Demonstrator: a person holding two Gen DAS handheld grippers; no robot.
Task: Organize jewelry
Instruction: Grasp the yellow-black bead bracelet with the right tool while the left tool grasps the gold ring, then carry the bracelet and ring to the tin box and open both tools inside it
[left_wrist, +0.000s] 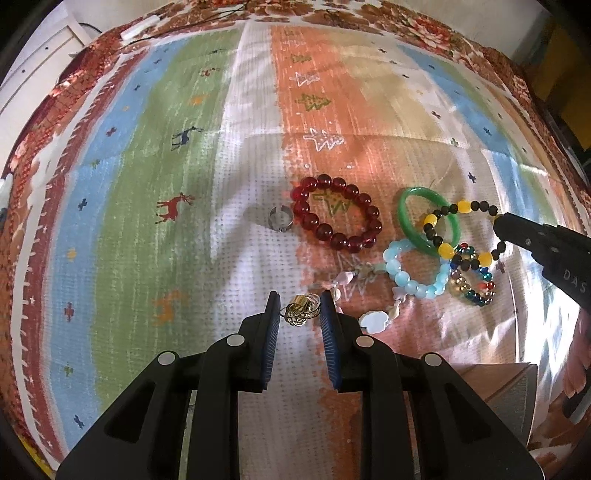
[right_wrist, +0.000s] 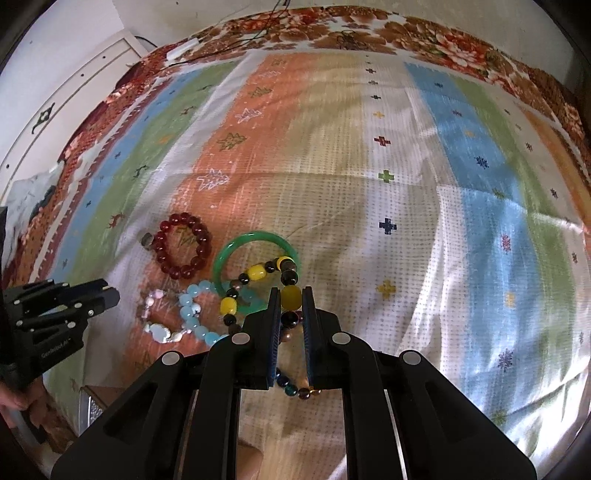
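My left gripper (left_wrist: 298, 303) is open with its fingertips on either side of a gold wire ring cluster (left_wrist: 301, 309) on the cloth. My right gripper (right_wrist: 291, 297) is shut on the yellow-and-black bead bracelet (right_wrist: 258, 275), pinching a yellow bead; it also shows in the left wrist view (left_wrist: 460, 230), lifted at one end over the green bangle (left_wrist: 424, 218). Around lie a red bead bracelet (left_wrist: 336, 212), a silver ring (left_wrist: 279, 218), a light blue bead bracelet (left_wrist: 413, 271), a shell bracelet (left_wrist: 373, 317) and a multicoloured bead bracelet (left_wrist: 474, 280).
Everything lies on a striped patterned cloth (left_wrist: 184, 166) over a bed. A white cabinet (right_wrist: 74, 92) stands at the far left. A box corner (left_wrist: 506, 387) shows at the lower right in the left wrist view. Cables (left_wrist: 147, 26) lie at the far edge.
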